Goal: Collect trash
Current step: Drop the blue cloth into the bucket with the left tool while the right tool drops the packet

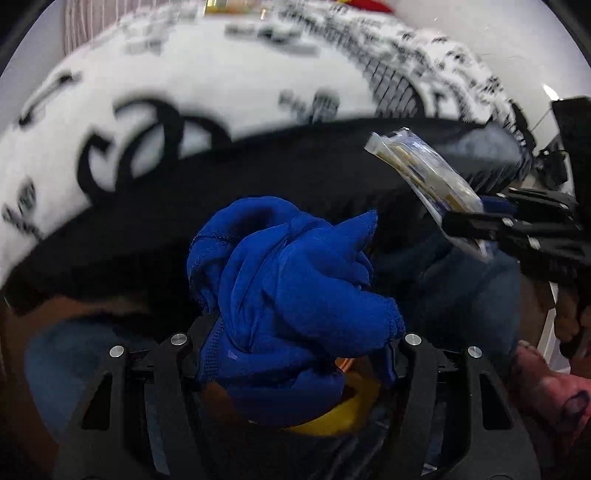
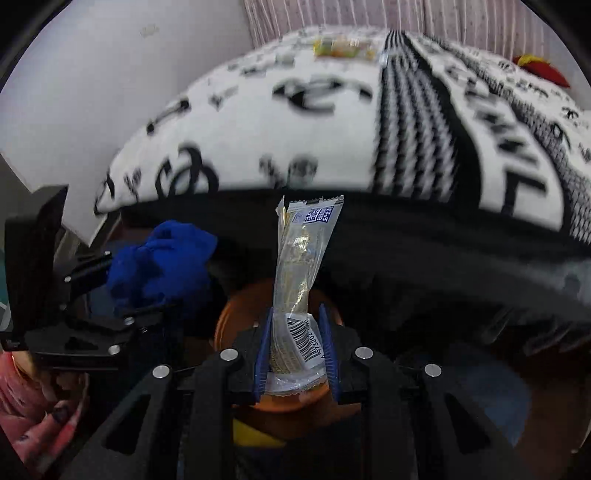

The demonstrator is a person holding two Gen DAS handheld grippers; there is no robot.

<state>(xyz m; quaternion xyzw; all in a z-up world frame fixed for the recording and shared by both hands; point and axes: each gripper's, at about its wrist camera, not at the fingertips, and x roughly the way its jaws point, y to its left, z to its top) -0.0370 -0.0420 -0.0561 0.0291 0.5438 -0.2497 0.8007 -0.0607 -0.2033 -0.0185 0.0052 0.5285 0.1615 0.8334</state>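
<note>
While a crumpled blue cloth [image 1: 291,295] is clenched in the left hand-held gripper [image 1: 295,347], a clear snack wrapper [image 2: 301,280] is gripped upright by the right hand-held gripper [image 2: 297,350] above an orange bin [image 2: 229,317], seemingly for dropping, with another wrapper [image 2: 343,48] at 12 o'clock on the bed [image 2: 258,122].

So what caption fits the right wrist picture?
Right fingers pinch a clear snack wrapper upright above an orange bin.

Black-and-white patterned blanket [image 2: 332,140], striped curtain [image 2: 369,14]
</note>
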